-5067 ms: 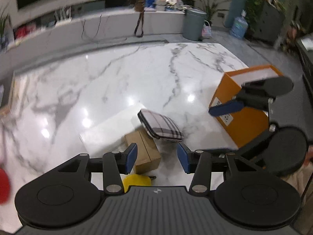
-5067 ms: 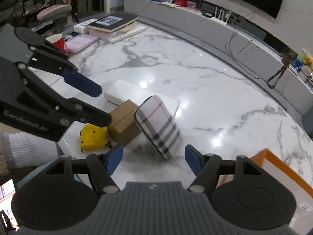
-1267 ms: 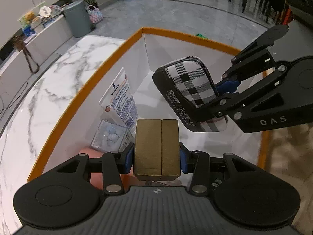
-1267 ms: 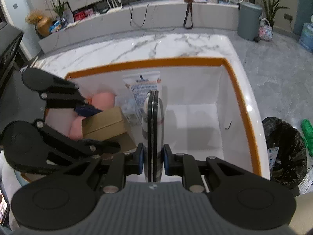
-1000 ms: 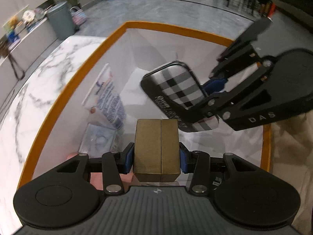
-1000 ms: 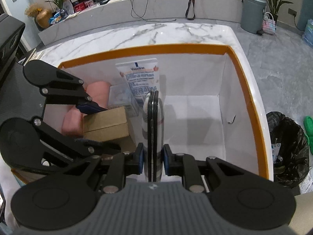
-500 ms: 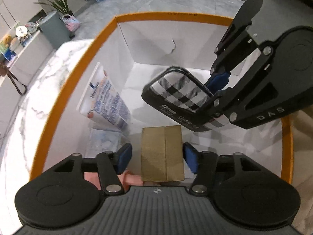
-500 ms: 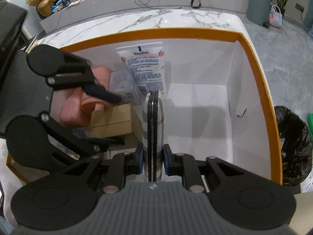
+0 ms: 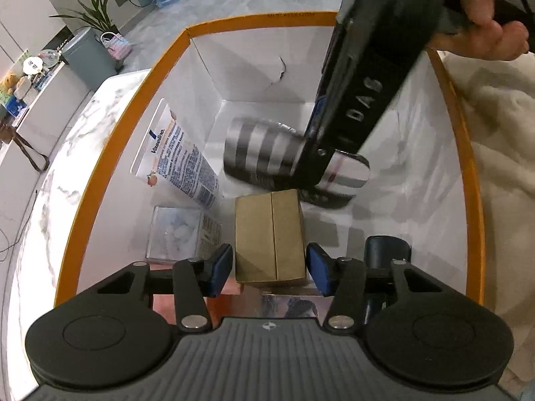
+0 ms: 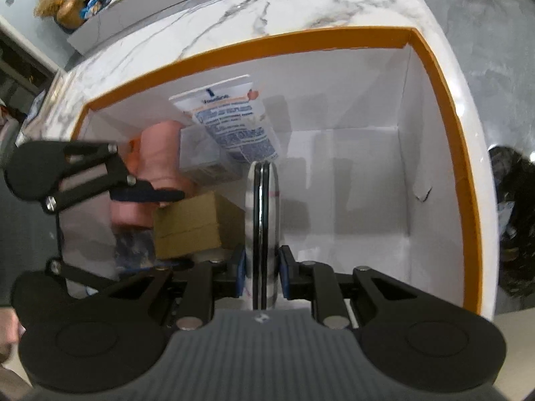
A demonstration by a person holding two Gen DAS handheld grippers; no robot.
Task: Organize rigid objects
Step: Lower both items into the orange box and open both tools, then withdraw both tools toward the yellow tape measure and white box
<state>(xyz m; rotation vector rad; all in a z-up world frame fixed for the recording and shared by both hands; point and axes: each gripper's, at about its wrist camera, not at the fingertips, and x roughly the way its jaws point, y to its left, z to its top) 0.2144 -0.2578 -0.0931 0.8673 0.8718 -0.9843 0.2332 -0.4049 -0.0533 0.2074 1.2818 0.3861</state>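
Since a sec ago the left hand-held gripper (image 9: 269,265) has let go of the cardboard box (image 9: 269,234): box now sits low in the orange-rimmed bin (image 9: 110,153), between the blue pads but w/ a gap each side. Jaws are closing a bit again, at mid width, not pressing. The plaid case (image 9: 264,148) has come lower and deeper into the bin too.

Step, as I read it: box drop done, case drop in progress. Right hand-held gripper (image 10: 261,275) is clamped narrow on the case, edge-on, pointing steeply down over the bare white floor of the bin.

Next probably calls for: lower case to the floor just beyond and right of the box, release, lift both grippers straight out.

Near → far from left gripper: box between its pads; clear plastic pack (image 9: 182,232) just left; Vaseline tube (image 9: 182,158) leaning on the left wall beyond; case past the box. Pink item (image 10: 157,163) sits left of the box in right view. Marble tabletop (image 10: 234,20) beyond the bin.

In the way: right gripper's arm crosses above the box, so the two could bump on exit; the case might tip onto the box.
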